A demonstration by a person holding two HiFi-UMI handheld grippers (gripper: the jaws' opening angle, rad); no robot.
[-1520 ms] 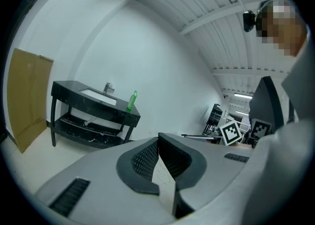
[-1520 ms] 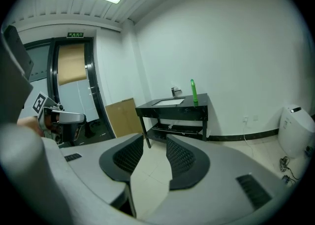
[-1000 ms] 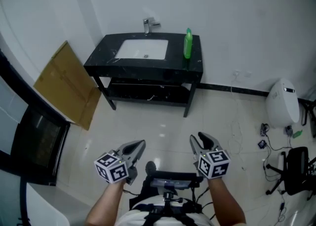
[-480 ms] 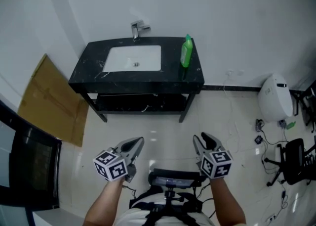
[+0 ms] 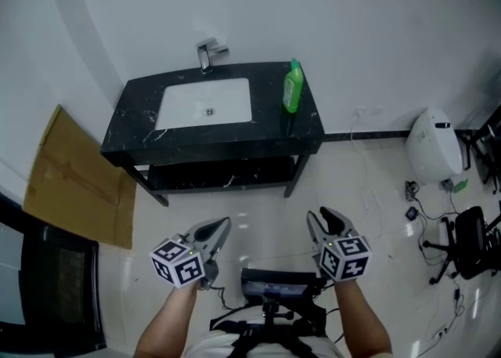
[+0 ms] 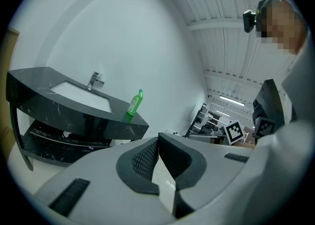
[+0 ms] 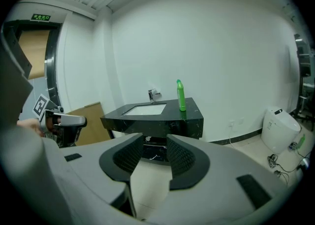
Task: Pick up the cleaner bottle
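Note:
The green cleaner bottle stands upright at the right end of a black sink counter against the white wall. It also shows in the left gripper view and in the right gripper view. Both grippers are held low over the floor, well short of the counter. My left gripper has its pads meeting at the tips with nothing between them. My right gripper stands a little open, and only floor and counter show through its gap.
A white basin and a faucet sit left of the bottle. Cardboard leans at the left. A white appliance, floor cables and a black chair are at the right. A shelf lies under the counter.
The counter and bottle have come nearer and lower in the head view as both grippers were carried toward them. Jaw openings look the same.

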